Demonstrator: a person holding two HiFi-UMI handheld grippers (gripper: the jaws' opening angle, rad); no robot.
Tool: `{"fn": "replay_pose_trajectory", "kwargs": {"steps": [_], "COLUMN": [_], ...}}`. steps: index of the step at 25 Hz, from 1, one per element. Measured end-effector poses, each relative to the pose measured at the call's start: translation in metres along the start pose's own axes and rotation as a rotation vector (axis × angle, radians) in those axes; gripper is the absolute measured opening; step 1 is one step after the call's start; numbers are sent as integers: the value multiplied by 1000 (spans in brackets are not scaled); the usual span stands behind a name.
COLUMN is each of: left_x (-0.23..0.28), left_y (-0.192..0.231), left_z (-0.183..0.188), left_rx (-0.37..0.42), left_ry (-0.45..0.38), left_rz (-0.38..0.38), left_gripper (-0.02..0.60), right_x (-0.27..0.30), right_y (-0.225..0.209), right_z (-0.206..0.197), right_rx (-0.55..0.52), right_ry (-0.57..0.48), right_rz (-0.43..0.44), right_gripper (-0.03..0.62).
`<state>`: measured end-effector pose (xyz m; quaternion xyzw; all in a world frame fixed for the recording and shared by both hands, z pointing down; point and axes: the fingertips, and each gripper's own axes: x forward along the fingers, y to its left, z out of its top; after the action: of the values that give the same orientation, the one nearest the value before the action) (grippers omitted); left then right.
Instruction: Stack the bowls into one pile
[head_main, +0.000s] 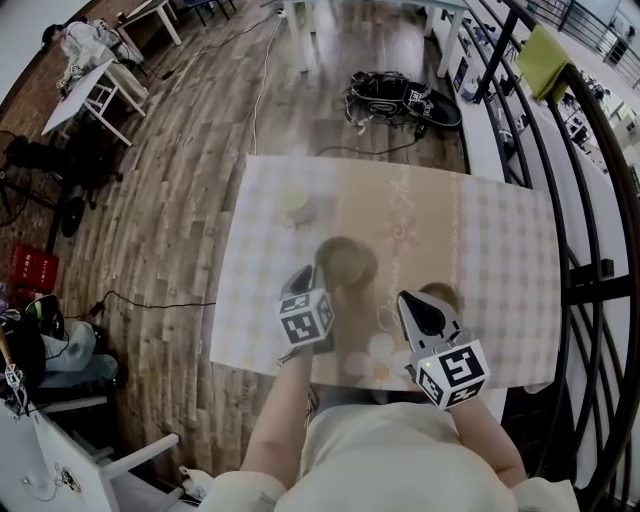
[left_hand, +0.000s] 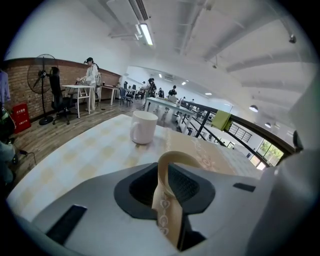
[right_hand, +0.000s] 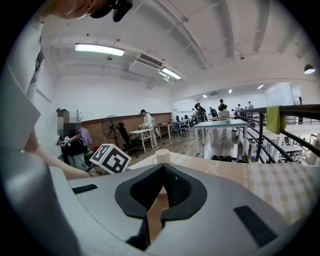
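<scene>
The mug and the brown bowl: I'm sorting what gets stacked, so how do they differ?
The mug is white; the bowl is brown. The mug is tall with a handle; the bowl is wide and low. The mug stands free, while the left gripper is shut on the bowl's rim. Both are open side up.

1. A wood-plank floor (head_main: 180, 180) surrounds the bench (head_main: 500, 260), which wears a pale checked cloth.
2. A black railing (head_main: 590, 200) runs past the bench's right edge.
3. White tables (head_main: 70, 100) and a fan (left_hand: 41, 75) stand by a brick wall (left_hand: 17, 82).
4. Strip lights (left_hand: 146, 34) glow on the white ceiling.
</scene>
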<state>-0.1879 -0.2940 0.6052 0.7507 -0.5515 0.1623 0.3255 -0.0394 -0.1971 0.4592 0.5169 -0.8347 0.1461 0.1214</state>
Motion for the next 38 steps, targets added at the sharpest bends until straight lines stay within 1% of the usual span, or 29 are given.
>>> {"fn": "replay_pose_trajectory", "kwargs": {"steps": [9,12,15,19,23,28,38], "left_x": [27,32,36,38,36,32,7], "left_y": [11,8,4,4,3,0,-13], "left_z": [-2,-6,-10,-12,-9,-5,14], "left_rx": [-24,-45,-46,-39,-17,4,-7], "left_ry": [48,74,92,105,96,84,40], "left_rz": [-45,-77,-94,-104,-131,-159,-216], "left_gripper": [55,55,55,31,17,15,15], "right_x": [16,19,21,24,26,27,19], "right_y": [10,11,11,13,17,25,30], "right_z": [-6,-6,-5,-4,-7,-9,0], "right_rx": [19,27,32,32,33,28,10], "right_ry": [17,18,16,12,12,9,-24], "right_rz": [-53,-73,-89,-108,-124,-133,-156], "right_gripper": [0,0,0,0,0,0,0]}}
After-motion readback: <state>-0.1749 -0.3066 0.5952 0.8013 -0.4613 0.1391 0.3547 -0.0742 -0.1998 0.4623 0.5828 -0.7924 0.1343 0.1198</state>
